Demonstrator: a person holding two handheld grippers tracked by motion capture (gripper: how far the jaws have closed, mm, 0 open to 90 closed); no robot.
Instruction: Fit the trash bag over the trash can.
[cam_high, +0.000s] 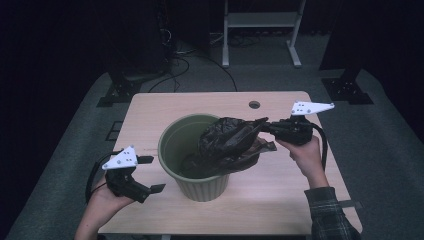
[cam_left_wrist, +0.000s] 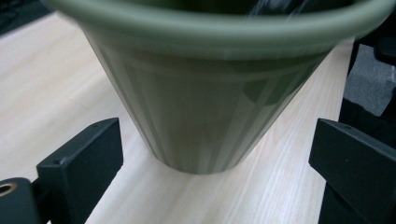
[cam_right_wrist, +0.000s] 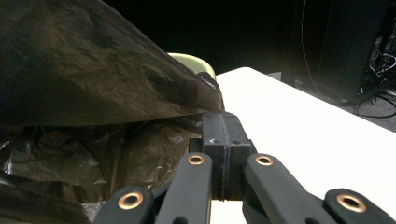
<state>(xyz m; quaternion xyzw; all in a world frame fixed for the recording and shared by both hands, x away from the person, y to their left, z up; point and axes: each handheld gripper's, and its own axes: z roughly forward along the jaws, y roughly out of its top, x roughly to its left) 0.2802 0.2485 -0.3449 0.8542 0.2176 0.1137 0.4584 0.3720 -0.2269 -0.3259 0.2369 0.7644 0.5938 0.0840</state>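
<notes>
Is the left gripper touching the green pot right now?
Apart. In the high view the left gripper sits beside the green pot with bare table between them; the left gripper view shows its jaws open, short of the pot's wall.

the bucket (cam_high: 200, 186) stands mid-tabletop (cam_high: 280, 200), the plastic bag (cam_high: 227, 142) partly in it, spilling over its right rim. left gripper (cam_high: 150, 174) sits left of it, right gripper (cam_high: 266, 125) right.

Green bin's (cam_left_wrist: 205, 93) rim and black bag (cam_right_wrist: 84, 84) cropped by frame edges, bin interior largely bag-covered.
</notes>
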